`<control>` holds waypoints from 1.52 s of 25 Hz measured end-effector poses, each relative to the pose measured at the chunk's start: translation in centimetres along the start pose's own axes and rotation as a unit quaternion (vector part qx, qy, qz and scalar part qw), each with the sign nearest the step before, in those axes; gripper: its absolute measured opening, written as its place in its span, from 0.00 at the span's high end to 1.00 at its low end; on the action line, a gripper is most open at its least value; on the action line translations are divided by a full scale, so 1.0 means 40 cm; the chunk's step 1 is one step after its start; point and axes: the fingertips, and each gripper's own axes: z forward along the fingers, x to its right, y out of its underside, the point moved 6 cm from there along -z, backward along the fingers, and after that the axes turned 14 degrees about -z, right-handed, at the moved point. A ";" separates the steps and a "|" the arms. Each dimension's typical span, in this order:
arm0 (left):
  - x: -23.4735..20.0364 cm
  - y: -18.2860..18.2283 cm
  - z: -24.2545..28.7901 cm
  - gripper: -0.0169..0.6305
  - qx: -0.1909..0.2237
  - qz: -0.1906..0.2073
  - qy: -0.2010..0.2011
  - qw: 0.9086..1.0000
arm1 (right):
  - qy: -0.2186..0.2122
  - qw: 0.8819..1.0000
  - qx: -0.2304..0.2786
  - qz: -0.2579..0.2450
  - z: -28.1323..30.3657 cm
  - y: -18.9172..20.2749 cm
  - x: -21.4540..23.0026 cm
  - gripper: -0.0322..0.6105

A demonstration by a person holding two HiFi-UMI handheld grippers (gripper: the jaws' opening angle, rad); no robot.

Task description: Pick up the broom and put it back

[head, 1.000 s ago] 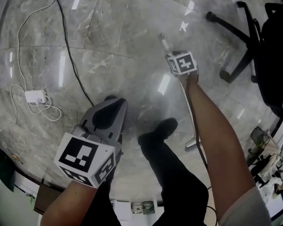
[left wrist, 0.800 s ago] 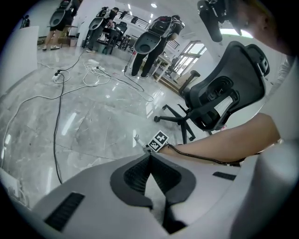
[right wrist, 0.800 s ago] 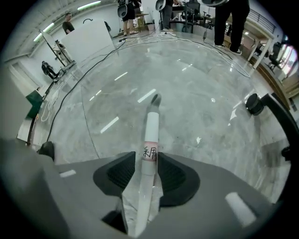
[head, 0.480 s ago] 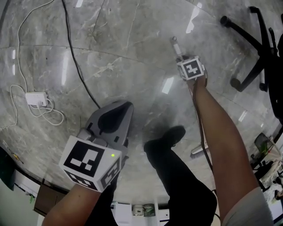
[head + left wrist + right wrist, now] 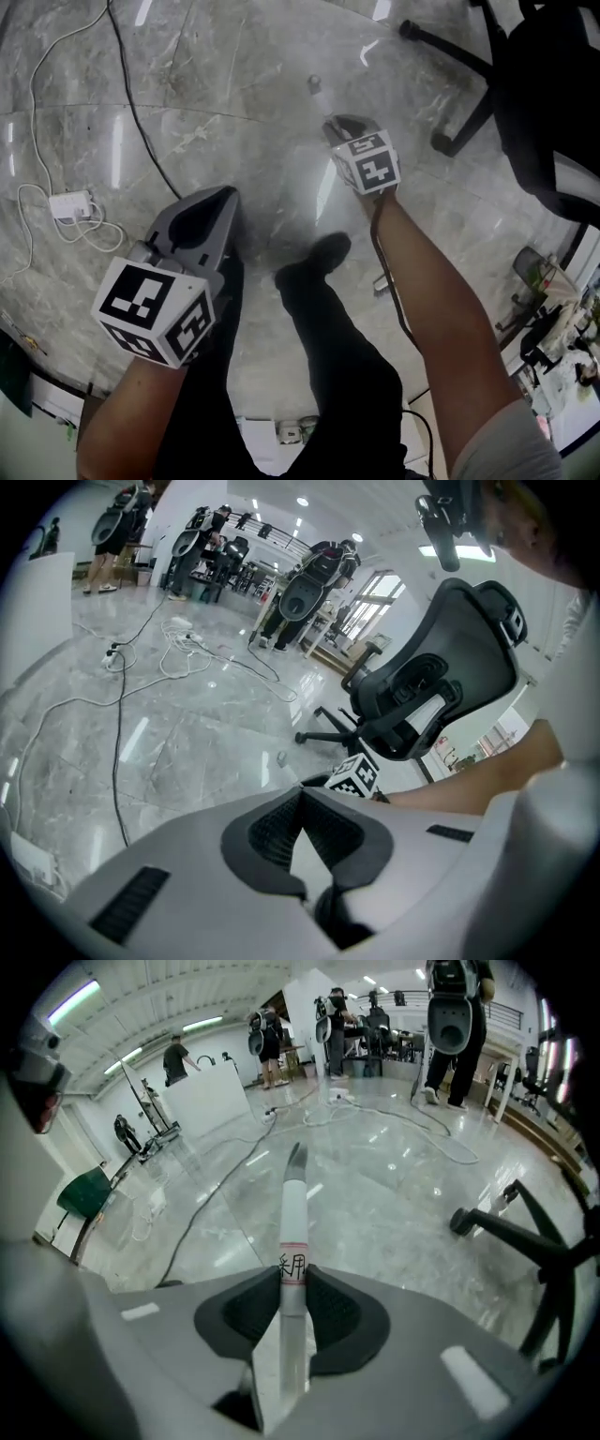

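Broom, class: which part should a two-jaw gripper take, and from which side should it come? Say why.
Take the broom by its slim, straight handle near the labelled top end, probably from above and square across the shaft, one pad on each side; a thin rod seats well between pads. The right gripper is closing its jaws there now, handle between them.

A big open lab or office hall — polished marble floor [image 5: 234, 103] strewn with cables [image 5: 187, 641], a swivel chair [image 5: 441, 686] at right, a whiteboard [image 5: 211, 1096] upper left, people [image 5: 319, 574] standing far back.
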 end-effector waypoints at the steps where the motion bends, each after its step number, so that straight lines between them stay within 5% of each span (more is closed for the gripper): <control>1: 0.045 -0.017 -0.025 0.96 0.003 0.007 0.004 1.000 | 0.003 1.000 0.015 -0.003 -0.080 -0.020 -0.013 0.82; 9: 0.445 -0.132 -0.258 0.96 0.002 0.083 0.044 0.996 | 0.031 0.991 0.123 -0.033 -0.758 -0.127 -0.125 0.82; 16: 0.780 -0.165 -0.443 0.96 -0.016 0.158 0.076 0.984 | 0.103 0.982 0.152 -0.034 -1.233 -0.116 -0.153 0.82; 25: 1.122 -0.204 -0.651 0.96 -0.034 0.222 0.110 0.968 | 0.179 0.967 0.179 0.032 -1.652 -0.111 -0.186 0.82; 32: 1.348 -0.234 -0.834 0.96 -0.014 0.258 0.150 0.954 | 0.206 0.964 0.162 0.051 -1.844 -0.093 -0.287 0.82; 38: 1.437 -0.260 -0.897 0.96 0.001 0.269 0.168 0.948 | 0.277 0.930 0.204 0.129 -2.008 -0.072 -0.224 0.82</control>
